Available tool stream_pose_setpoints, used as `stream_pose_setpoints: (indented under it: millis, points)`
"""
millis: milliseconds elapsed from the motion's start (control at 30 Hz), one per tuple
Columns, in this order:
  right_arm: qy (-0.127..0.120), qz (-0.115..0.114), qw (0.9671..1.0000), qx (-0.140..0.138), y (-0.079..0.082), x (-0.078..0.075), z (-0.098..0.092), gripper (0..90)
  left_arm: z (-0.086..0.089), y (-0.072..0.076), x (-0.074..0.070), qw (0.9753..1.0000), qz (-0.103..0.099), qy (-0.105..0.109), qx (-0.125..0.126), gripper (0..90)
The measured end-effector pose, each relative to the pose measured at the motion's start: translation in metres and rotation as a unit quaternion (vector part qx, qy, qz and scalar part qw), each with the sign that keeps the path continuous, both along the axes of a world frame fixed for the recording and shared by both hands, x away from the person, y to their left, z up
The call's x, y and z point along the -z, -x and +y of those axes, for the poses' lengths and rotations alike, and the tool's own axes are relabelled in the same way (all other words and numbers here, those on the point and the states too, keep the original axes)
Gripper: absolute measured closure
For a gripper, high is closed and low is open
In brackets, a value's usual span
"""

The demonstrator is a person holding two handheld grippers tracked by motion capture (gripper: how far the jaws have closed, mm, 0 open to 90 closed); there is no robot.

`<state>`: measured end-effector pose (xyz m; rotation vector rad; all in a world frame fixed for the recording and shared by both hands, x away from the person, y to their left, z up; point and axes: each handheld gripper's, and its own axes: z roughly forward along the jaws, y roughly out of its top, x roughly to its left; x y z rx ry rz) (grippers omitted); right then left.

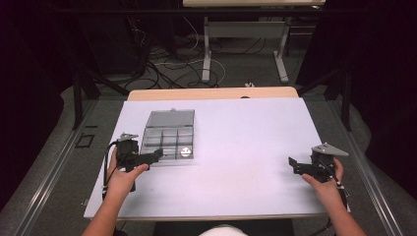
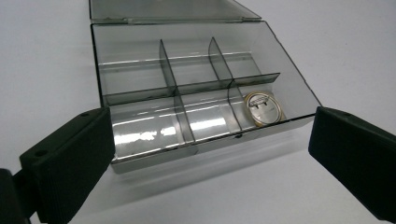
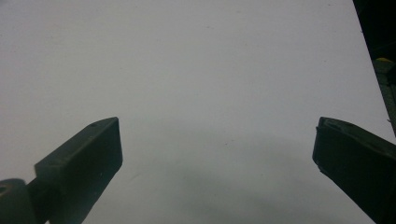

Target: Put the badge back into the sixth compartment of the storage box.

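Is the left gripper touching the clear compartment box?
Cannot tell. In the left gripper view the open left gripper has its fingers beside the box front corners, but no plain gap or contact shows.

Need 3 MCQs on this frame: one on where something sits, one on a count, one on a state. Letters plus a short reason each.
1. Where does the round pin badge lie in the clear compartment box?
A. near row, end compartment on the right in the left gripper view
B. far row, middle compartment
C. on the table beside the box

2. How many compartments does the box have?
A. four
B. six
C. nine

3. How does the left claw stand?
A. shut on the badge
B. shut on the box lid
C. open, holding nothing

Answers:
1. A: the badge leans in the near end compartment, seen in the left gripper view.
2. B: dividers make two rows of three.
3. C: its jaws stand wide apart in front of the box's near wall, with nothing between them.
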<state>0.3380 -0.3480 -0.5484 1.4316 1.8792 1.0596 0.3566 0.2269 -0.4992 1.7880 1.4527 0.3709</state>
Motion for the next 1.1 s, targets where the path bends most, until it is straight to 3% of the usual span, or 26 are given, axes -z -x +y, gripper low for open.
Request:
stream_pose_setpoints:
  millis: [133,733,1100]
  points:
    - [0.0,0.0,1.0,0.0,0.0,0.0,0.0,1.4,0.005,0.002,0.005,1.0,0.002,0.005,-0.006,0.8]
    - [0.002,0.0,1.0,-0.002,0.0,0.0,0.0,1.4,0.012,0.007,0.023,0.9997,-0.002,-0.023,0.0,0.9]
    - [0.003,0.0,1.0,-0.002,0.0,0.0,0.0,1.4,0.015,0.007,0.03,0.9998,0.0,-0.02,0.001,1.1]
